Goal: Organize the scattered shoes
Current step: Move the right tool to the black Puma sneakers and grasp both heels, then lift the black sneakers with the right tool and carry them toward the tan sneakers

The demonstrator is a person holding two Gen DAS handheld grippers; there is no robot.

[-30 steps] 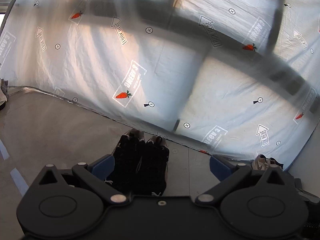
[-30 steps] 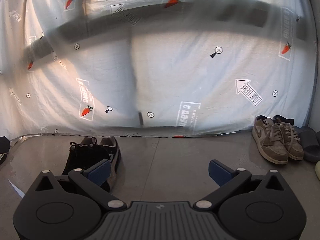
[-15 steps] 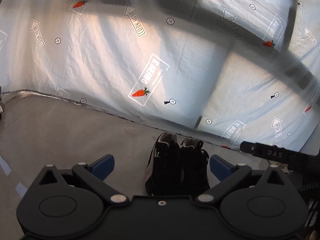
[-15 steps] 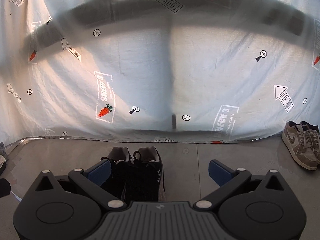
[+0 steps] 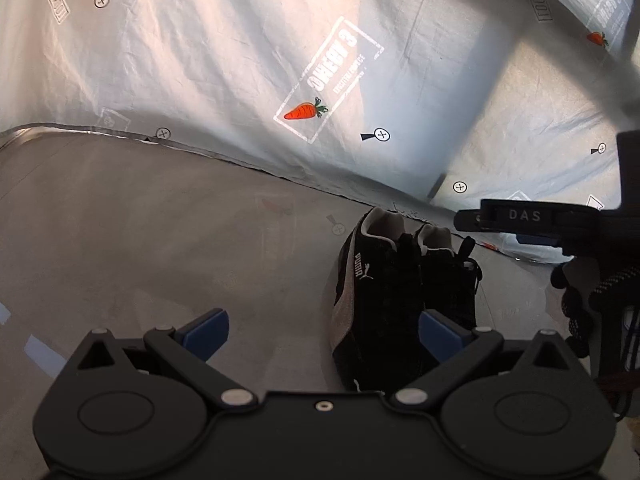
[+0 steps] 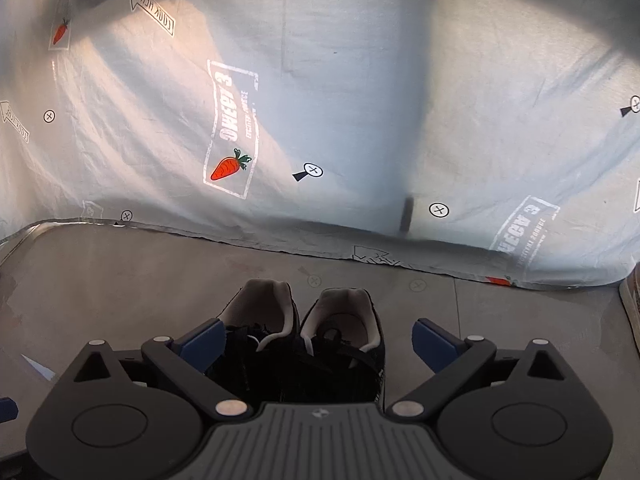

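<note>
On the grey floor (image 6: 120,280), close to the printed white sheet (image 6: 360,100), I see the pair of black shoes (image 6: 304,344) side by side, heels toward the sheet. R gripper (image 6: 316,340) straddles the pair, jaws just been closing a bit but wide apart still, pads not pressing (left pad close to the shoe). L gripper (image 5: 324,330) open too, nothing held; shoes sit by its right finger. Tan shoe (image 6: 630,300) at far right edge.
</note>
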